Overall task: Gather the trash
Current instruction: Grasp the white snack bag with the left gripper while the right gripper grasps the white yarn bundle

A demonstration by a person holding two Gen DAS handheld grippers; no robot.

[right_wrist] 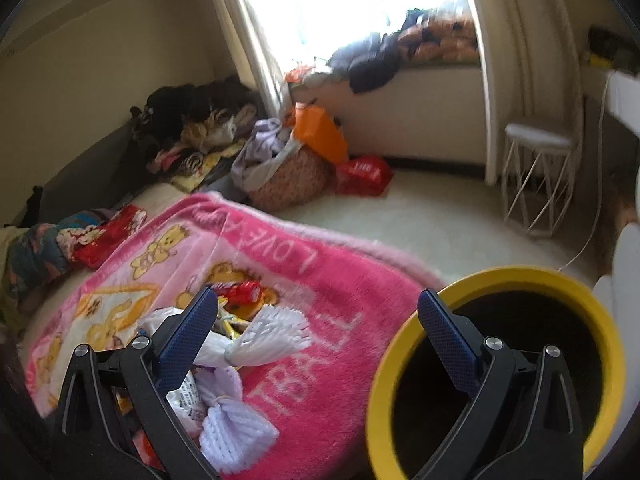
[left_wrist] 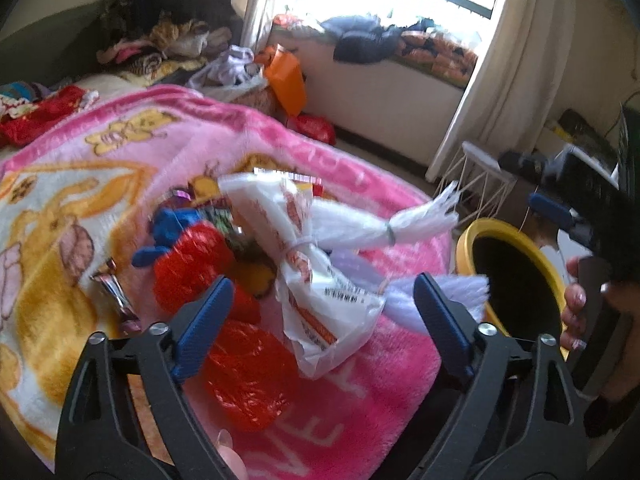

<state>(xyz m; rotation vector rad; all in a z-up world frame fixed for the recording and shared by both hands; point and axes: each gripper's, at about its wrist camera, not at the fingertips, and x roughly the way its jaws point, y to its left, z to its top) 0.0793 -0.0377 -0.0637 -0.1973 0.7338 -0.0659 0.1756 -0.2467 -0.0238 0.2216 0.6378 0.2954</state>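
Blanket (right_wrist: 320, 280) lettering "LOVE", upside down, beside yellow-rimmed bin (right_wrist: 592, 312)

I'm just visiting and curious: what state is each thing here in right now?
Left gripper: open, holding nothing.
Right gripper: open, holding nothing.
Round yellow-rimmed bin: open-topped, dark inside.
White printed plastic bag: crumpled, lying on the blanket.
Pink fleece cartoon blanket: spread out, littered with wrappers.

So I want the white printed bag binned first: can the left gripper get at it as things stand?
Probably yes. The left gripper is open, and the white printed bag lies on top of the pile between its fingers with nothing covering it. The red bag lies beside it, so it might get caught too.
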